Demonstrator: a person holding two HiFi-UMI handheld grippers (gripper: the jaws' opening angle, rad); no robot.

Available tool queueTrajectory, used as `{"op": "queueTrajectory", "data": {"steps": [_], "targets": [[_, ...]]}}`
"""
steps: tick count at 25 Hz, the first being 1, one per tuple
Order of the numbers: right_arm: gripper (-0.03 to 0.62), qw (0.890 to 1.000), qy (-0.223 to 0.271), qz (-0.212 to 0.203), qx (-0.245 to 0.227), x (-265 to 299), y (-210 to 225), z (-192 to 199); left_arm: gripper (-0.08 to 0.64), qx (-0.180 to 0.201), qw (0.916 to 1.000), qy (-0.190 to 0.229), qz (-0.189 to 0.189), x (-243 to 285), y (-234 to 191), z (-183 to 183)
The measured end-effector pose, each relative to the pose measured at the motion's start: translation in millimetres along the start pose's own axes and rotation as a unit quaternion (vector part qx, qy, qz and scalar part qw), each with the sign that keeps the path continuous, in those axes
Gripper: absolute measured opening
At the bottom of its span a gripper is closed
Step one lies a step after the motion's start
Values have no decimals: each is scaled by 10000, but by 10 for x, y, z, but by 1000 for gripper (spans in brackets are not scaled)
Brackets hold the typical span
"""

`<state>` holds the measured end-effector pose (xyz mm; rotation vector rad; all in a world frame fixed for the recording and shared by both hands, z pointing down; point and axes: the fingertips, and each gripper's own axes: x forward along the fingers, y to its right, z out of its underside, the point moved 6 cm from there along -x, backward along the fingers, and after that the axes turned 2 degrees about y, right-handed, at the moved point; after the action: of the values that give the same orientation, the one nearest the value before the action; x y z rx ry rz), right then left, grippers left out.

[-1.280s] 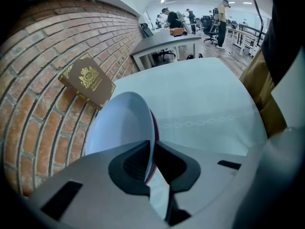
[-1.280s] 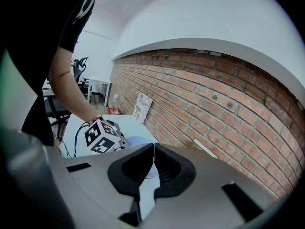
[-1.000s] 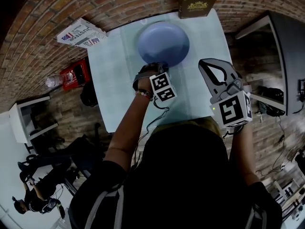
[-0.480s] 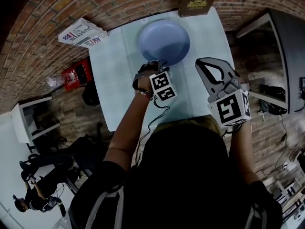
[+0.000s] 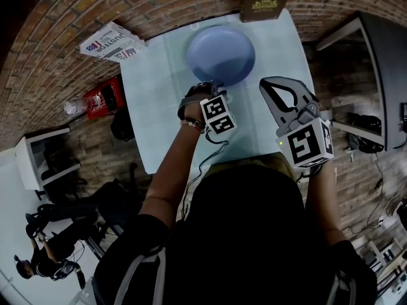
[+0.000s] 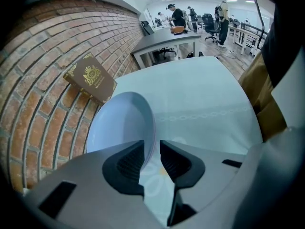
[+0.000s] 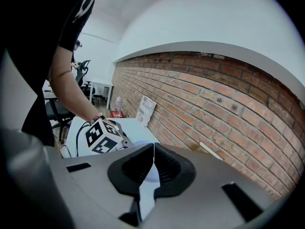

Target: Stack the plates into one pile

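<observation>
A pale blue plate point(image 5: 220, 53) lies at the far middle of the table point(image 5: 156, 107); I cannot tell whether more plates lie under it. My left gripper point(image 5: 213, 89) points steeply down at the plate's near rim. In the left gripper view the plate point(image 6: 119, 128) has its rim between the jaws of the left gripper point(image 6: 151, 152). Those jaws have just opened, and both pads stand clear of the rim. My right gripper point(image 5: 266, 83) hovers to the right of the plate. In the right gripper view the right gripper point(image 7: 154, 159) is shut on nothing.
A brown book point(image 5: 263, 2) leans on the brick wall behind the plate. A folded newspaper point(image 5: 111, 43) lies at the table's far left corner. On the floor to the left sit a red box point(image 5: 102, 97) and a water bottle point(image 5: 73, 107).
</observation>
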<state>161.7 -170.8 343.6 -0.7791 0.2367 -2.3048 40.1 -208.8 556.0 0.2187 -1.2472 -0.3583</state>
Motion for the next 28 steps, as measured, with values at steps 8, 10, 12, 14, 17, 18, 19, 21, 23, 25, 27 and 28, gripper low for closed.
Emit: {"op": "queueTrajectory", "data": {"steps": [8, 10, 12, 14, 17, 18, 19, 21, 23, 25, 27, 28], "targets": [[35, 10000, 6, 41, 72, -20, -12, 16, 117, 19, 10000, 46, 5, -10, 0, -29], [35, 9999, 27, 77, 126, -28, 2, 1, 117, 16, 9999, 95, -33, -34, -10, -43], [35, 9999, 21, 66, 142, -35, 7, -19, 116, 42, 9996, 208, -200, -90, -44, -70], [35, 9998, 39, 40, 173, -31, 15, -47, 85, 32, 9984, 354, -442, -181, -113, -108], [35, 9997, 121, 29, 230, -6, 15, -95, 62, -56, 9967, 490, -645, -360, -225, -153], [35, 9996, 142, 19, 228, 4, 9, -117, 59, -70, 9961, 530, -705, -430, -259, -164], [35, 9996, 165, 7, 227, 13, 0, -141, 56, -75, 9953, 577, -776, -505, -294, -176], [35, 9995, 221, -19, 237, 29, -23, -190, 49, -80, 9927, 715, -963, -667, -364, -204], [35, 9993, 288, -46, 253, 40, -58, -240, 32, -95, 9894, 885, -1149, -836, -425, -231], [35, 9990, 361, -85, 246, 47, -104, -296, 26, -121, 9864, 1057, -1251, -1000, -461, -248], [35, 9988, 421, -131, 232, 54, -154, -342, 23, -132, 9834, 1243, -1314, -1162, -477, -269], [35, 9987, 437, -154, 217, 57, -180, -358, 23, -134, 9818, 1336, -1346, -1244, -481, -283]]}}
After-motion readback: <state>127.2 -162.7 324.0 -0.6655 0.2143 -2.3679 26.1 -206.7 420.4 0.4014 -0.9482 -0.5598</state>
